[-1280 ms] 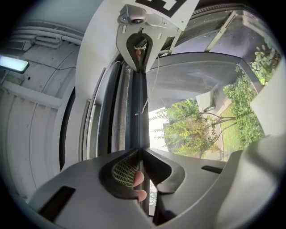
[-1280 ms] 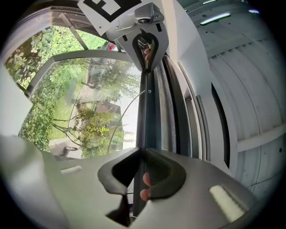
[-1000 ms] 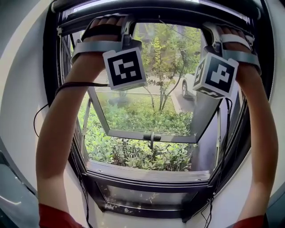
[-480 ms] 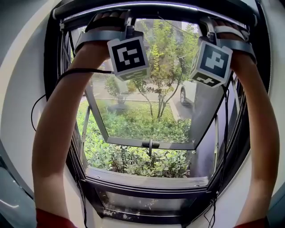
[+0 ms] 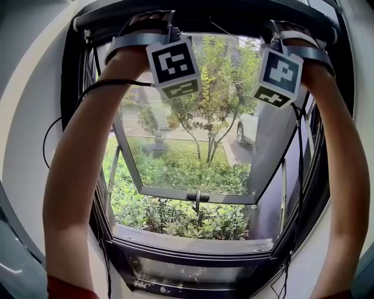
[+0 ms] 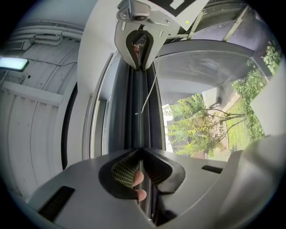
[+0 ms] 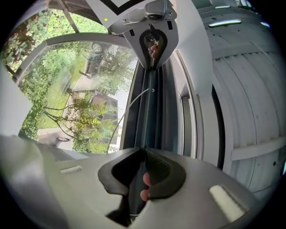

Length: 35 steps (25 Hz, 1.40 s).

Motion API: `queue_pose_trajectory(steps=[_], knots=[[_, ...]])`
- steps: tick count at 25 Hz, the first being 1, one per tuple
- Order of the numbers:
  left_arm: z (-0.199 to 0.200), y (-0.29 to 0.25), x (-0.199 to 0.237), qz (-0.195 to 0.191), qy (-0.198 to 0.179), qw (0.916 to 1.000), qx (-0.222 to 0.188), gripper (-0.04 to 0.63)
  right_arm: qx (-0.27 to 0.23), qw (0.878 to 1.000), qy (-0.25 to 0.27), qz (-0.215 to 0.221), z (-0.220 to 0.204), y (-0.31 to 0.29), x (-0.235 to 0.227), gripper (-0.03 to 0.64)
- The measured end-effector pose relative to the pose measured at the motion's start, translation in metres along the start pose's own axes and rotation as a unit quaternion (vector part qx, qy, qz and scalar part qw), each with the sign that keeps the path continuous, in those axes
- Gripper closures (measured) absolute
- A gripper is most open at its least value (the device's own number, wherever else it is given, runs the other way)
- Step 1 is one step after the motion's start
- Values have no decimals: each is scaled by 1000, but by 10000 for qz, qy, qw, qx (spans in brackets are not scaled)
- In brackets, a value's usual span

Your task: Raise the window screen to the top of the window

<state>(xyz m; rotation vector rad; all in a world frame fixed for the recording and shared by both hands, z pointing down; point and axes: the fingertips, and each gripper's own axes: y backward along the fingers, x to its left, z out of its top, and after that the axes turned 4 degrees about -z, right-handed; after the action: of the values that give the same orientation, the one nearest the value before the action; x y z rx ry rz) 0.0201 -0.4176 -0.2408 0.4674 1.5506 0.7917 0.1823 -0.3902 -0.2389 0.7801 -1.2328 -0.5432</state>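
Note:
The window screen's dark pull bar (image 5: 216, 14) lies across the top of the window opening in the head view. My left gripper (image 5: 153, 24) and right gripper (image 5: 281, 29) both reach up to it, one near each end. In the left gripper view the jaws (image 6: 139, 154) are shut on the thin edge of the bar (image 6: 136, 112), which runs away to the right gripper (image 6: 139, 44). The right gripper view mirrors this: its jaws (image 7: 144, 156) pinch the bar (image 7: 149, 112), with the left gripper (image 7: 153, 47) at the far end. The mesh itself cannot be made out.
An outward-tilted glass pane (image 5: 193, 157) with a handle (image 5: 197, 197) stands below the hands, above the sill (image 5: 193, 230). Black cables (image 5: 87, 93) hang from both arms. The dark window frame (image 5: 70, 117) encloses the opening. Shrubs and a parked car (image 5: 248, 128) lie outside.
Both hands have risen together with the bar, from a little below the upper frame to right against it. The grips look unchanged.

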Motion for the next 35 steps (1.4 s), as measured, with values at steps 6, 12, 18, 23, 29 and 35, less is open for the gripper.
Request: queue_pose_trajectory(steps=[6, 12, 18, 23, 29, 35], knots=[[0, 1, -1, 40, 14, 10000, 38, 557, 36, 9999, -65, -81, 1, 1, 0, 571], [0, 4, -2, 173, 129, 9997, -101, 557, 15, 9998, -190, -52, -1, 3, 1, 569], [-4, 12, 2, 188, 332, 9992, -141, 557, -19, 9993, -385, 23, -3, 10, 1, 546], [-1, 30, 2, 195, 419, 9984, -333, 557, -135, 9982, -577, -66, -6, 28, 7, 538], [1, 53, -20, -101, 607, 9968, -516, 557, -487, 9922, -1121, -228, 6, 70, 16, 538], [-3, 75, -47, -158, 912, 9939, -608, 557, -781, 9796, -1806, -414, 18, 110, 20, 538]])
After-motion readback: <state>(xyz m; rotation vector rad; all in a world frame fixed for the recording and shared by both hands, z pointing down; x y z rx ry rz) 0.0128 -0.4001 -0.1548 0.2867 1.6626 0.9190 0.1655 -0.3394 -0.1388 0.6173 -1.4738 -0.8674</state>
